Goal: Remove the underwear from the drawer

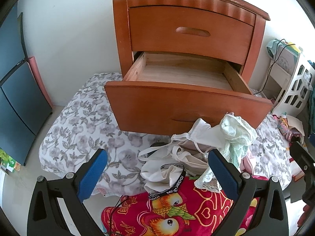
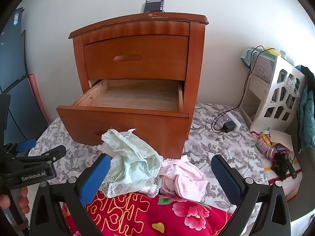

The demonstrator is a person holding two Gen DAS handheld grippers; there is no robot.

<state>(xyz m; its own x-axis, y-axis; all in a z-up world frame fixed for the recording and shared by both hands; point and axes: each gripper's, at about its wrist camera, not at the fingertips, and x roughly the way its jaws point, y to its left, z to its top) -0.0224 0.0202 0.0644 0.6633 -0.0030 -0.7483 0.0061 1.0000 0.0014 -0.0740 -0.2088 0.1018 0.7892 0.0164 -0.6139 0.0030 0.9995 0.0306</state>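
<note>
- Reddish-brown wood makes up the nightstand [image 2: 137, 45], which stands on a grey flowered sheet [image 1: 78, 129]; its top drawer [image 2: 135, 57] is shut.
- The bottom drawer [image 2: 126, 106] is pulled well out, and the pale bare-wood inside that shows holds nothing.
- The underwear lies outside, heaped in front of the drawer: a mint-green lace piece [image 2: 133, 163] sits on top, a pink piece [image 2: 183, 179] is just beside it, and white pieces [image 1: 177, 161] with a black lettered waistband [image 1: 173, 184] lie to the left.
- The heap rests partly on a red blanket [image 2: 149, 214] printed with flowers and parrots.
- The left gripper [image 1: 157, 173] hangs over the white pieces with its jaws spread wide, holding nothing.
- The right gripper [image 2: 160, 179] hangs over the green and pink pieces, jaws also spread wide and empty; its left blue pad [image 2: 94, 177] is just beside the lace.
- A phone [image 2: 154, 2] leans against the wall on top of the nightstand.
- A white shelf [image 2: 275, 94] stands to the right, with a charger [image 2: 230, 124] on the sheet near it.
</note>
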